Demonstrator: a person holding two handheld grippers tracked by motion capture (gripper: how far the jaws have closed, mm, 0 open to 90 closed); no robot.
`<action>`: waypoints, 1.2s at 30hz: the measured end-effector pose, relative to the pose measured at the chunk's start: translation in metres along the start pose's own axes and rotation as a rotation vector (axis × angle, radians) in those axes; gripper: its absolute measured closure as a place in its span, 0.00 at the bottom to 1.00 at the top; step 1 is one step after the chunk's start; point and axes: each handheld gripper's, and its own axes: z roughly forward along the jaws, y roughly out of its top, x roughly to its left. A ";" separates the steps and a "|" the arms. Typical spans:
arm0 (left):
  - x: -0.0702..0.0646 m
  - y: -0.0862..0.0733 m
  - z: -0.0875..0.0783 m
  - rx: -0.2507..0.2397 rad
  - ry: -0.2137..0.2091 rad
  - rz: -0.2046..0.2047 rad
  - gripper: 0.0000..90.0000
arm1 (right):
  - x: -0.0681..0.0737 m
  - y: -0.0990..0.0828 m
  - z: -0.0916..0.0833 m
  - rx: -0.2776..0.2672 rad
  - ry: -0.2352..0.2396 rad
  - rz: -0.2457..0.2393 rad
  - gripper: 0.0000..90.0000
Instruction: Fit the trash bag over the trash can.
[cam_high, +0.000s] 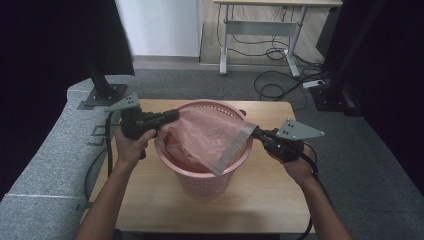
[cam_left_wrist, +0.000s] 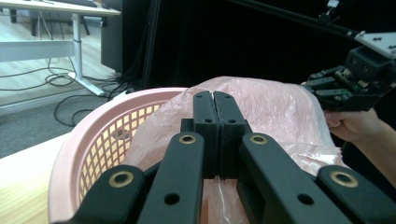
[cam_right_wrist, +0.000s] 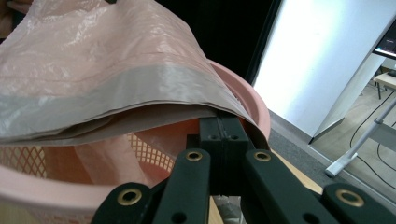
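Wooden table (cam_high: 150, 200) held the pink basket (cam_high: 200, 185) at frame centre. Your left gripper (cam_high: 172, 116) and right gripper (cam_high: 256, 132) were both clamped on the pink bag (cam_high: 205, 135) (thin film); pulling apart too hard could tear it.

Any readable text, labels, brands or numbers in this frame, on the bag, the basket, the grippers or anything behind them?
No readable text in any view.
pink plastic bag: plain film with a grey band along its mouth, no print.
pink basket: bare lattice, no label or brand.
left gripper and right gripper: black jaws with screws and brass bushings, no markings legible.
wooden table: no signs or stickers.
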 end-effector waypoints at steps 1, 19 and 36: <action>0.000 0.000 0.000 -0.002 -0.001 -0.002 0.99 | 0.000 -0.001 -0.001 0.000 0.002 -0.001 1.00; 0.010 -0.006 -0.014 -0.038 0.059 -0.028 1.00 | -0.007 -0.011 -0.021 0.009 -0.018 -0.039 1.00; 0.013 -0.020 -0.033 -0.087 0.032 -0.073 1.00 | -0.032 -0.038 -0.043 0.048 -0.117 0.003 1.00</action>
